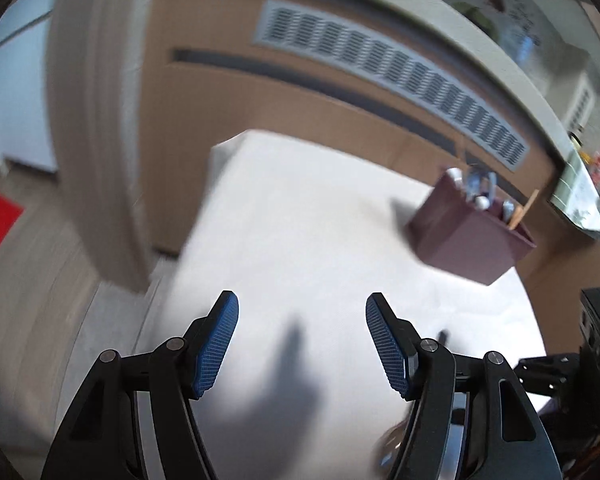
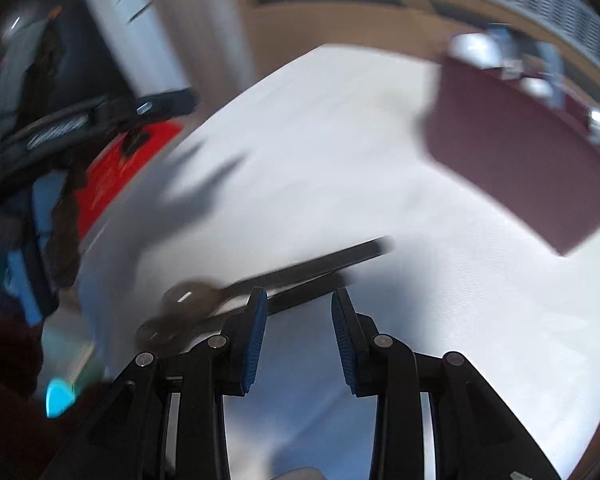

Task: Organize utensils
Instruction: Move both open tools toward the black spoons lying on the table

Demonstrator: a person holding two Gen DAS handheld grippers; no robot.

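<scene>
On the white table (image 1: 300, 220), a maroon holder (image 1: 468, 236) stands beyond two dark spoons (image 2: 260, 284).

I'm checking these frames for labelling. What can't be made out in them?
- Right wrist view: the dark utensils on the table are smeared by motion; how many, and what kind, is unclear.
- Both views: the contents of the maroon holder are blurred and small.
- Left wrist view: the utensil's bowl sits behind the left claw.

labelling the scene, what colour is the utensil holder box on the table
Dark maroon; the utensil holder shows best in the left wrist view.
</scene>
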